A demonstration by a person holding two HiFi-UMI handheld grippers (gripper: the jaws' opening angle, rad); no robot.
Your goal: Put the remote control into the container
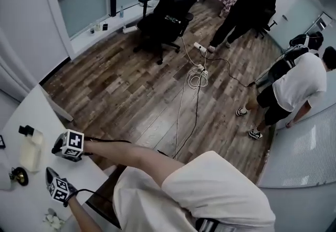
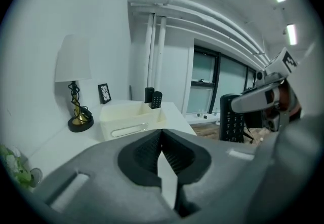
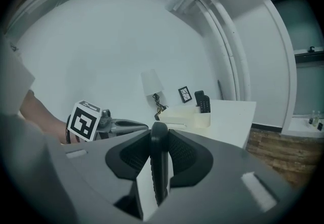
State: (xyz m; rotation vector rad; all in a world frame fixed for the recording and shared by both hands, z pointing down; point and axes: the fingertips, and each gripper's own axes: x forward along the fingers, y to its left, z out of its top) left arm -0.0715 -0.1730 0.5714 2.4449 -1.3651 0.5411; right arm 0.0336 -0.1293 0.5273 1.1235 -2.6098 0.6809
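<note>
Head view first. Both grippers are out over the white worktop (image 1: 23, 207), the left gripper (image 1: 52, 176) nearer the person and the right gripper (image 1: 56, 148) beyond it. The cream container (image 1: 30, 153) sits just ahead of the right one's tips.

Over to the left gripper view. Its jaws are pressed together with nothing between them (a spare hand, by the look of it, kept to one side). Straight ahead of it the container (image 2: 129, 119) lies open-topped, with two other remotes (image 2: 153, 99) standing on end at its far end and a lamp (image 2: 73, 73) off to the left. To the right, the right gripper (image 2: 268, 99) carries the remote control (image 2: 230, 119) on end.

Now the right gripper view. The jaws are clamped on the remote control (image 3: 158, 167), seen edge-on and upright. That suits lowering it in end-first, like the two already there. The container (image 3: 190, 116) is ahead, not yet under the tips.
</note>
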